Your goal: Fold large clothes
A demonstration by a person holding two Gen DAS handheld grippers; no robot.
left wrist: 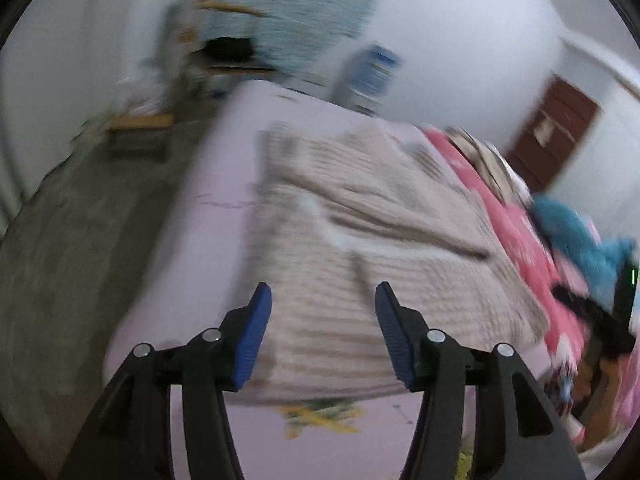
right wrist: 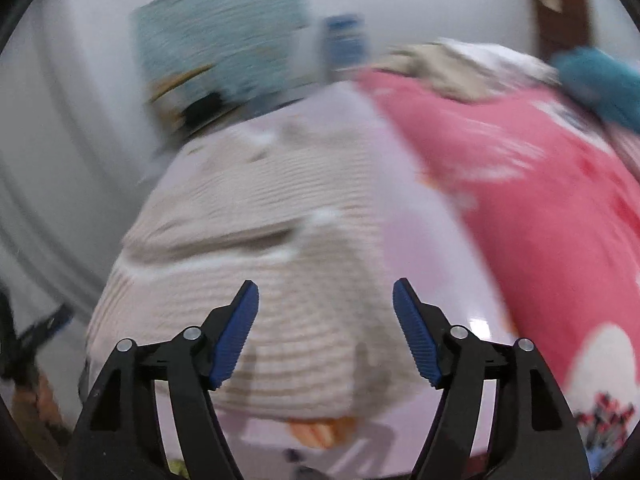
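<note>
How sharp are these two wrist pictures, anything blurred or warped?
Left wrist view: the beige ribbed knit garment and room behind are smeared by motion blur, while the left tool stays crisp; fisheye bends the walls. Right wrist view: heavier smear over the garment and pink printed blanket; the right tool is sharp, with dark corners.
</note>
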